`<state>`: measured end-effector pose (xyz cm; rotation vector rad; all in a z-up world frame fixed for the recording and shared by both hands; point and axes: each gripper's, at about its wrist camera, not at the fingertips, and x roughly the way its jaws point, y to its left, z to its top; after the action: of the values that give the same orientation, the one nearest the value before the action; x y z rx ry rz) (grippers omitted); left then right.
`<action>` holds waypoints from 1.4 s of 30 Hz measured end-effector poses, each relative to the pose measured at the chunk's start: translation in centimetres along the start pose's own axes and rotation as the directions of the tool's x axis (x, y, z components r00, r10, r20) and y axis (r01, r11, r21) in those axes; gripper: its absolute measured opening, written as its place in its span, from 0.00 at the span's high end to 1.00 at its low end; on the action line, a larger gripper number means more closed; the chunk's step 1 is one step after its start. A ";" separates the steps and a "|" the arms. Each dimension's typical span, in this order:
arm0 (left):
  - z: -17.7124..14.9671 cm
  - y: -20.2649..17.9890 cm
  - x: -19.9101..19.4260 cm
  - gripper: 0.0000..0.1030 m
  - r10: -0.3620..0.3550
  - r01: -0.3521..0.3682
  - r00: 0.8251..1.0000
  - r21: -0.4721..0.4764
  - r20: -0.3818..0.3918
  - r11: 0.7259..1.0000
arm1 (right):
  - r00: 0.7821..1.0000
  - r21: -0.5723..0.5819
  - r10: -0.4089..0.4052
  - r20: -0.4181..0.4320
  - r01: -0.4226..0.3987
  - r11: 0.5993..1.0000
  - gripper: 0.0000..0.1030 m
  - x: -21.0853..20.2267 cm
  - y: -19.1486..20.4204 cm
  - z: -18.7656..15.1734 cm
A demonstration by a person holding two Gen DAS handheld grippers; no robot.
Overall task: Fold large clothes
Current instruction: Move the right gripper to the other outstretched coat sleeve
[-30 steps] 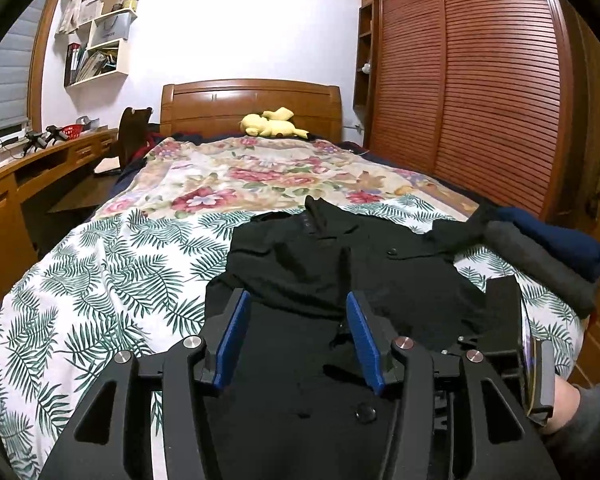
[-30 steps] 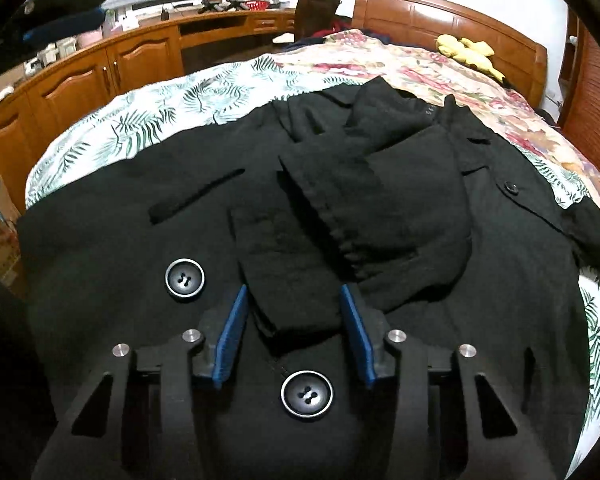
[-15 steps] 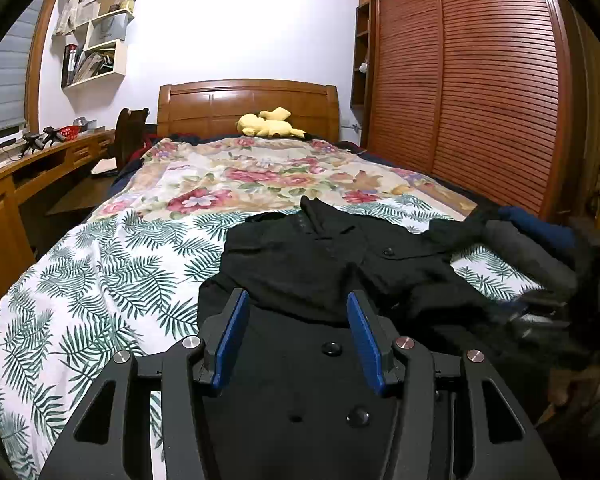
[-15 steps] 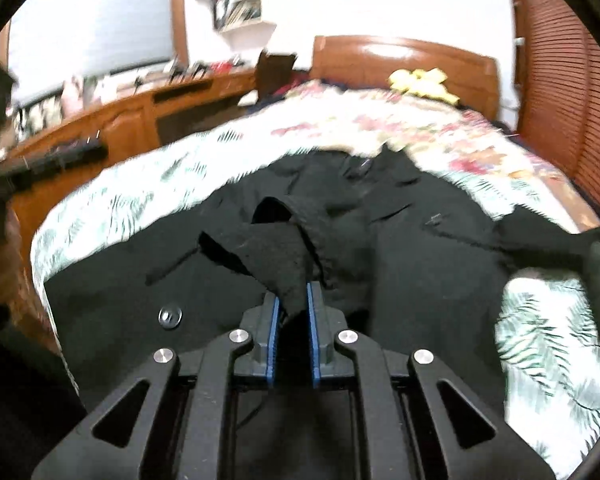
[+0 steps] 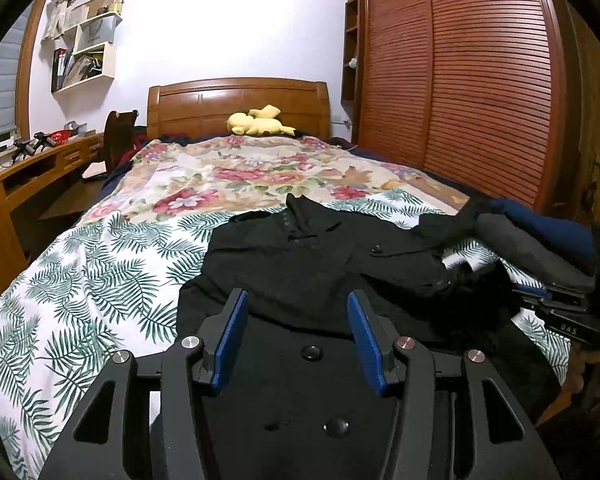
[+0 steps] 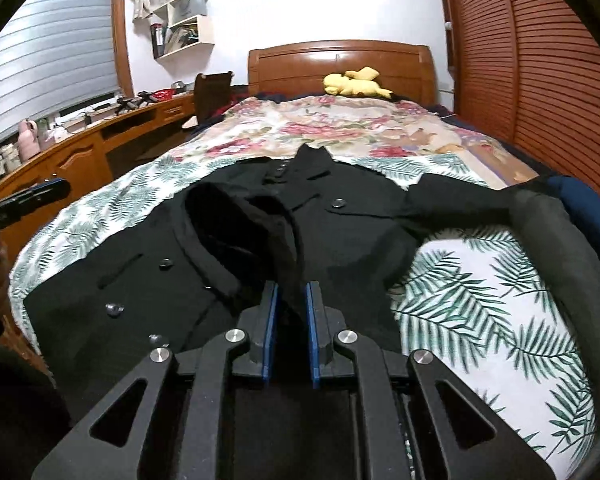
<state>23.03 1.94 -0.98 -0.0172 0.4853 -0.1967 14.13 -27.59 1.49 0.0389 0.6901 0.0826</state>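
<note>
A black buttoned coat (image 5: pixel 320 264) lies spread on the leaf-print bedspread (image 5: pixel 100 280). My left gripper (image 5: pixel 296 304) hovers low over its near hem, blue pads apart with nothing pinched between them. My right gripper (image 6: pixel 291 292) is shut on a fold of the coat's sleeve (image 6: pixel 252 232), which rises off the coat (image 6: pixel 140 280) in a loose hump. The right gripper (image 5: pixel 560 308) also shows at the right edge of the left wrist view, with blurred black cloth beside it. The coat's other sleeve (image 6: pixel 460 200) reaches towards the right.
Folded grey and navy clothes (image 6: pixel 560 240) are stacked at the bed's right edge. A yellow plush toy (image 5: pixel 256 122) lies by the wooden headboard. A wooden desk (image 6: pixel 80 152) runs along the left, and a slatted wardrobe (image 5: pixel 480 80) stands on the right.
My right gripper closed on the sleeve, lifted it off the coat and carried it to the right. My left gripper stayed in place, still open.
</note>
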 end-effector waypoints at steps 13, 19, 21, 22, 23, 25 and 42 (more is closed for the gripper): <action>-0.2 -1.2 1.2 0.47 -0.015 0.015 1.000 0.016 0.008 1.000 | 0.997 0.029 -0.070 0.034 0.069 0.997 0.58 -0.5 -2.7 -0.2; -0.8 -2.1 1.8 0.47 -0.029 0.028 0.999 0.029 0.016 0.999 | 0.994 -0.005 -0.106 0.000 0.106 0.994 0.58 1.4 -2.9 0.0; -0.9 -2.3 2.0 0.46 -0.037 0.036 0.999 0.031 0.008 0.999 | 0.982 -0.003 -0.185 -0.038 0.186 0.983 0.58 2.7 -3.7 0.2; -0.9 -2.3 2.1 0.46 -0.041 0.041 0.999 0.031 0.002 0.999 | 0.974 0.007 -0.220 -0.056 0.221 0.975 0.58 3.2 -4.3 0.1; -0.9 -2.4 2.3 0.46 -0.046 0.046 0.999 0.031 -0.005 0.998 | 0.966 0.025 -0.245 -0.076 0.248 0.968 0.58 3.5 -5.1 0.0; -0.8 -2.6 2.5 0.46 -0.056 0.057 0.998 0.035 -0.015 0.998 | 0.962 0.062 -0.252 -0.101 0.259 0.964 0.58 3.8 -6.6 -0.3; 0.1 -4.0 3.2 0.45 -0.108 0.109 0.993 0.033 -0.038 0.993 | 0.997 -0.029 -0.070 0.023 0.071 0.997 0.61 0.3 -3.7 0.7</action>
<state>25.16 -2.56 -2.12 -0.0061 0.5178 -0.3125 15.02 -31.29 1.60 -0.0128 0.6674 0.0245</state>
